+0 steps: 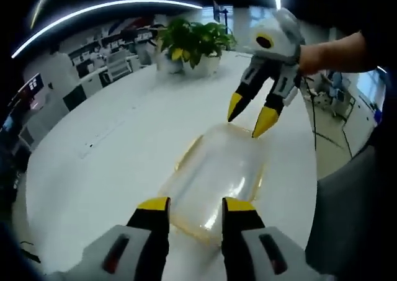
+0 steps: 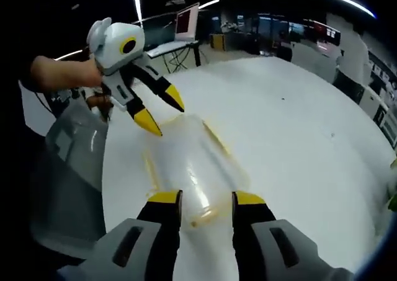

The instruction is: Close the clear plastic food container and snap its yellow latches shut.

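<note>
The clear plastic food container (image 1: 217, 175) is located at frame centre on the white table (image 1: 111, 151), lid apparently seated; latch state cannot be determined. The left gripper (image 1: 195, 208) and right gripper (image 2: 206, 199) are held open, empty, at opposite ends. A potted plant (image 1: 195, 45) is shown upper centre in the left gripper view; monitors are shown in the right gripper view.

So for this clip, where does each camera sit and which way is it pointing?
Left gripper view: rides the left tongs, looking along the container toward a plant; the right tongs and a forearm show opposite.
Right gripper view: rides the right tongs, looking back from the other end; the left tongs and a hand show.
Shared: container, white table, each other's tongs.
</note>
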`<state>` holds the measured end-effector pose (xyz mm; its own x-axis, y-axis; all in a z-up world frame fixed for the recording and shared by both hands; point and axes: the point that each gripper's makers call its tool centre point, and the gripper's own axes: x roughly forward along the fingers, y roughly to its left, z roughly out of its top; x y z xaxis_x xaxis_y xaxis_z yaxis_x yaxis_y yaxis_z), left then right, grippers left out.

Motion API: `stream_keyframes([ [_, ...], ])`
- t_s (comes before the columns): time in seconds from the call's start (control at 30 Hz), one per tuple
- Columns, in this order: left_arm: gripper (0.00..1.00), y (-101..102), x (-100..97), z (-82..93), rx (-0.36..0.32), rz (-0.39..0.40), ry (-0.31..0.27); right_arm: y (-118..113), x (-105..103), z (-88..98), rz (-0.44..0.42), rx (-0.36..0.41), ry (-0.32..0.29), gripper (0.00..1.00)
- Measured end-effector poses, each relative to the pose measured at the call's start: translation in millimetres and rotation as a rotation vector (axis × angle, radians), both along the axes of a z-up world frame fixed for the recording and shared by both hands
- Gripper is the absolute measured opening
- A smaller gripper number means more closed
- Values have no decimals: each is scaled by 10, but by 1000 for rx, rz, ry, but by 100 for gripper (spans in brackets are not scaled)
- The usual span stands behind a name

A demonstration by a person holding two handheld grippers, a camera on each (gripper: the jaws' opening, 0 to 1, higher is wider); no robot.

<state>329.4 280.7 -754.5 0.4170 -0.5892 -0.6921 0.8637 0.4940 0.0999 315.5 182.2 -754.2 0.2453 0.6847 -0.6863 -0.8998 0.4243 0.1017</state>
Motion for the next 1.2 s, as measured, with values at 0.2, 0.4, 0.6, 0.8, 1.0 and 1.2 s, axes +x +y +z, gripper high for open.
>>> stream_keyframes([
  [0.2, 26, -156, -45, -4, 16, -81, -21, 226, -41, -3, 99, -5, -15, 36],
  [0.4, 27, -287, -70, 32, 8, -141, -41, 402, -16, -46, 133, -32, -30, 40],
  [0.6, 30, -337, -124, 22, -4, -180, -33, 572, -18, -24, 181, -36, -51, 38],
  [0.8, 35, -392, -213, 5, 0, -219, -28, 595, 47, 2, 201, -42, -51, 39],
  [1.0, 41, -412, -293, -33, 23, -236, -34, 600, 163, 30, 212, -51, -52, 38],
  [1.2, 46, -505, -364, -75, 52, -284, -82, 593, 243, -8, 235, -71, -34, 38],
])
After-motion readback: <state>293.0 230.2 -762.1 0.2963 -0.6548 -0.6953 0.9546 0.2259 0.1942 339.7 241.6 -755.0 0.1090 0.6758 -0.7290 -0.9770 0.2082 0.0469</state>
